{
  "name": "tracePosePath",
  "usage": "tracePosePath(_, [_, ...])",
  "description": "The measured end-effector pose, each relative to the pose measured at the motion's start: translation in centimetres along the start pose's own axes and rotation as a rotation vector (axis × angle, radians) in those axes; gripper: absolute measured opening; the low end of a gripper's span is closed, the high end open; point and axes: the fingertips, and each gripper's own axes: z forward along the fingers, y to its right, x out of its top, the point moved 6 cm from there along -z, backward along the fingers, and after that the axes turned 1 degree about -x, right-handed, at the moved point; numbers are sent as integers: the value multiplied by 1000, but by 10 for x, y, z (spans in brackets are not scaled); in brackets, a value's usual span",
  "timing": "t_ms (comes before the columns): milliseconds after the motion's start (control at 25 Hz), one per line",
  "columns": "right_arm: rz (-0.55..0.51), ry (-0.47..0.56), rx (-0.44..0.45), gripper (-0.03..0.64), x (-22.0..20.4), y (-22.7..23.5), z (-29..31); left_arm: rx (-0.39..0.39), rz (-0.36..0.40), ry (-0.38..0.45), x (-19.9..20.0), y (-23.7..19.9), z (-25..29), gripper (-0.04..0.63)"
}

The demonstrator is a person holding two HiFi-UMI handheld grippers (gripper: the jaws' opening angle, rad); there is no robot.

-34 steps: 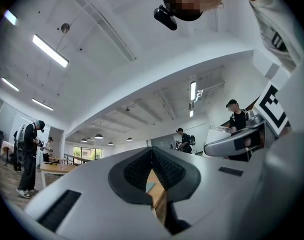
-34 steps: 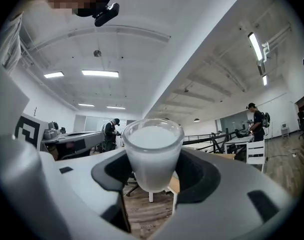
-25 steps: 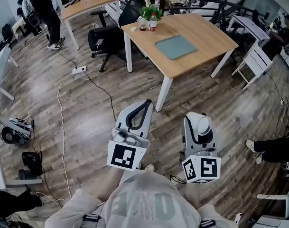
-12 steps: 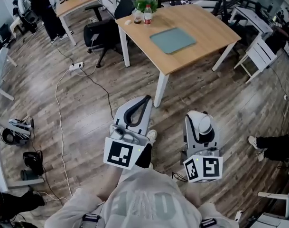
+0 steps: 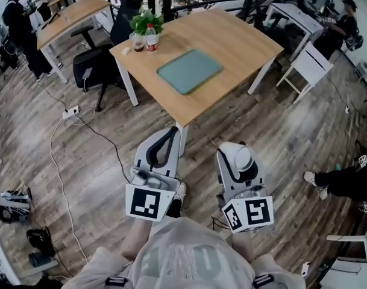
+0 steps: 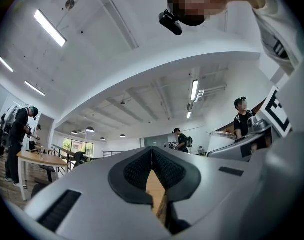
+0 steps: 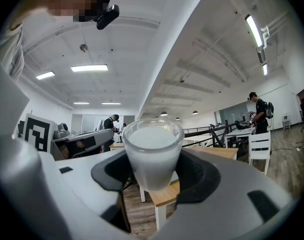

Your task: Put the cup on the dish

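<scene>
The table (image 5: 243,38) stands ahead and slightly left, with the flat teal dish (image 5: 189,70) near its middle, well apart from both grippers. The right gripper (image 5: 240,149) is clamped on the upright cup (image 7: 152,151), and the dish lies forward and left of it. The left gripper (image 5: 169,138), a little nearer the table, has its jaws together and empty. Compared with a second ago, the table and dish sit closer, and the grip on the cup is unchanged.

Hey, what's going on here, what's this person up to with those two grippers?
A person stands near a wooden table with a gripper in each hand. The right gripper is shut on a white cup; the left gripper is shut and empty. The teal dish lies bare on the table ahead, so the cup is not yet placed.
</scene>
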Motion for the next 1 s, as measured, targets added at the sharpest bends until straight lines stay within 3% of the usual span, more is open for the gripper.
tracePosePath(80, [-9,7,-9,259,6,14,24,-1,16,0,-4,-10,24,9])
tracePosePath(280, [-43,6,-15,259,14,42,80,31,174,-14,-15,-39,75,9])
tracePosePath(720, [-17,-76,-50,259,4,99,162,34,129,-44,-38,-80,168,9])
tracePosePath(1000, [15,-58,31,259,4,156,222,112,130,-58,-55,-86,235,9])
